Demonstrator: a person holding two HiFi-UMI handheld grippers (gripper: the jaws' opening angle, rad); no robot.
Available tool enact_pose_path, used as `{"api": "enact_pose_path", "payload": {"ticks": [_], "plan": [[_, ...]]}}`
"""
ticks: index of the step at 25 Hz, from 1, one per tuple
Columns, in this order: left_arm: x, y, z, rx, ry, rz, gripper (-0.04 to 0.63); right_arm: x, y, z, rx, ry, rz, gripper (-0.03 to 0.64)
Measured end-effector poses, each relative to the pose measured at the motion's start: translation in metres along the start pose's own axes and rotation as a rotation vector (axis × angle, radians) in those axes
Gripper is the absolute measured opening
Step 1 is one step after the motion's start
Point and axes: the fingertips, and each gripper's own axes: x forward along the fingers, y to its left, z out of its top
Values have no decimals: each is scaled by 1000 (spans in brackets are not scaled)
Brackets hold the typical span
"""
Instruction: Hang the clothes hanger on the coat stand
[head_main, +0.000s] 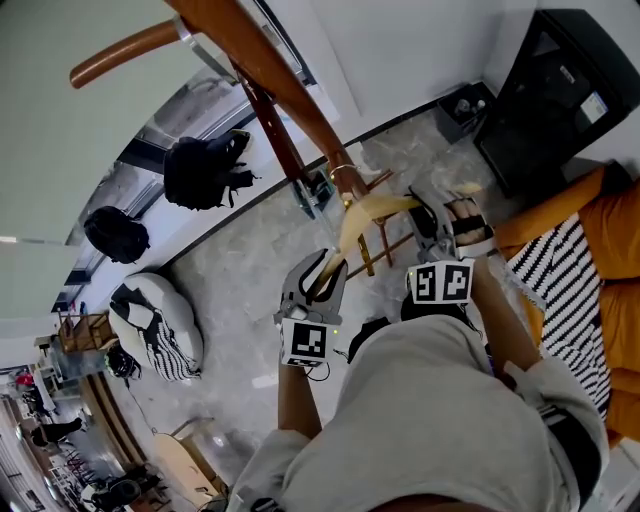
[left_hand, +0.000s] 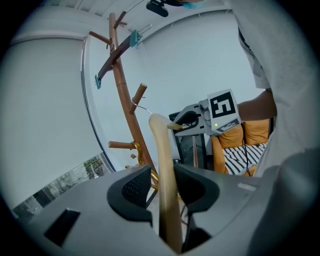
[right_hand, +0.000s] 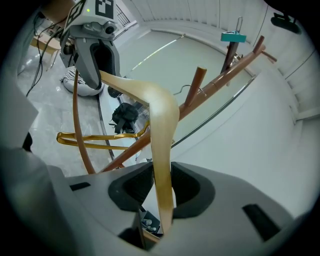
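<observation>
The wooden coat stand (head_main: 290, 90) rises slanting from the floor, with short pegs (left_hand: 139, 93) along its trunk. Both grippers hold up a pale wooden hanger (head_main: 370, 212) close to it. The hanger's wire hook (right_hand: 189, 90) is right by a peg (right_hand: 198, 80); I cannot tell if it rests on it. My right gripper (right_hand: 162, 187) is shut on one arm of the hanger (right_hand: 160, 115), pads pressing both sides. My left gripper (left_hand: 162, 187) has the other arm (left_hand: 162, 150) between its jaws with a thin gap at one pad, so it stands open.
Two black bags (head_main: 205, 170) (head_main: 115, 232) and a black-and-white cushion (head_main: 155, 325) lie by the window wall. An orange sofa with a striped cloth (head_main: 575, 270) is at the right, with a black cabinet (head_main: 560, 90) behind it. A gold metal frame (right_hand: 95, 137) stands by the stand's base.
</observation>
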Motion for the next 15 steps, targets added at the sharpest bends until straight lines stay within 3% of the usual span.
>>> {"api": "enact_pose_path", "payload": {"ticks": [15], "plan": [[16,23,-13,-40,56,64,181,32,5,-1,6,-33,56,97]]}}
